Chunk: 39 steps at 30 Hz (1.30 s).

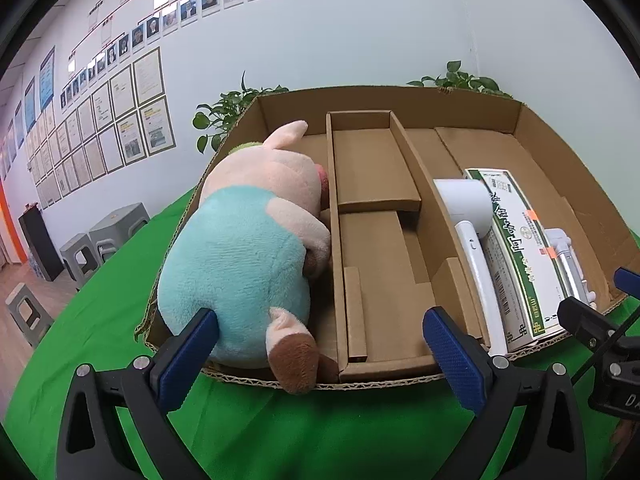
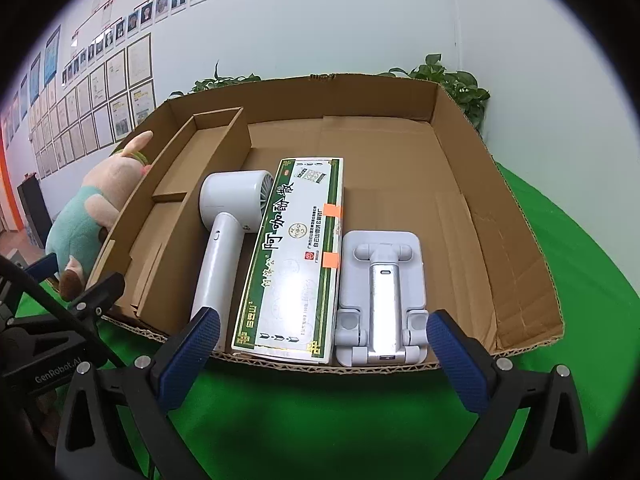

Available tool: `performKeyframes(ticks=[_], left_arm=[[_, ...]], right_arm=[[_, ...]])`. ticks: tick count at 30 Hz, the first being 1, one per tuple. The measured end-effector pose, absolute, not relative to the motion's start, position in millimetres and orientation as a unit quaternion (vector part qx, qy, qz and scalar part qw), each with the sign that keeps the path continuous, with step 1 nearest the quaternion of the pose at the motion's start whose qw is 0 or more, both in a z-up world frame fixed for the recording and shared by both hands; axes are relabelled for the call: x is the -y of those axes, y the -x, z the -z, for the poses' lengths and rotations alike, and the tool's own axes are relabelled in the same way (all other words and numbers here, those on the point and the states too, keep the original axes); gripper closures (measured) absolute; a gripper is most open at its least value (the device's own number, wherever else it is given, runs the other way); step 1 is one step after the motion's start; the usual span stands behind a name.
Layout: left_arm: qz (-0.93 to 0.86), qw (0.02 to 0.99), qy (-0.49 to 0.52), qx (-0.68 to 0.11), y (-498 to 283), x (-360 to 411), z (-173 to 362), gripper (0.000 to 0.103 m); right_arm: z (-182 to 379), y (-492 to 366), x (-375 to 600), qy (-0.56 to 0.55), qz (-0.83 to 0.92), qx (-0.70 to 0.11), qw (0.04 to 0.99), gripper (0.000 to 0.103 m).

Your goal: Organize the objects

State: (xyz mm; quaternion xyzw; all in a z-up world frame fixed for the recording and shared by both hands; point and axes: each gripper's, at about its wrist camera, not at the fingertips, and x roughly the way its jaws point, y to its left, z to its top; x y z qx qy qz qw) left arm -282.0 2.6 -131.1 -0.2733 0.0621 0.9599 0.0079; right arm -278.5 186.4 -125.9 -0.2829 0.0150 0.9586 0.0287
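- A shallow cardboard box [image 2: 472, 184] lies on the green-covered counter [image 1: 280, 432]; all places below are given relative to this box.
- A plush pig [image 1: 248, 248] in a light blue shirt lies in the box's leftmost compartment, its brown-tipped foot poking over the near rim.
- The narrow middle compartment [image 1: 376, 248], walled by cardboard dividers, holds only folded cardboard inserts.
- In the wide right compartment a white handheld fan [image 2: 228, 236] lies against the divider, head toward the far wall.
- A long green-and-white carton [image 2: 292, 256] with two orange tape tabs lies just beside the fan, on its right.
- A white folding phone stand [image 2: 380, 296] lies just right of the carton, at the near rim.
- The left tongs [image 1: 320, 356] stand wide at the near rim, in front of the pig; the left pad is at the plush without pressing it, and nothing is gripped.
- The right tongs [image 2: 322, 354] also stand wide at the near rim, in front of the carton and stand, holding nothing.
- Potted green plants [image 2: 460, 88] rise behind the far wall.
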Motion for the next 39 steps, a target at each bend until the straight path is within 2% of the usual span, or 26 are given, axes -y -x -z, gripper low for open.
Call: performKeyframes(ticks=[39], left_arm=[[-0.957, 0.0, 0.28, -0.072, 295, -4, 137, 0.0]], right_arm=[[129, 284, -183, 0.293, -0.956, -0.005, 0.037, 0.0]])
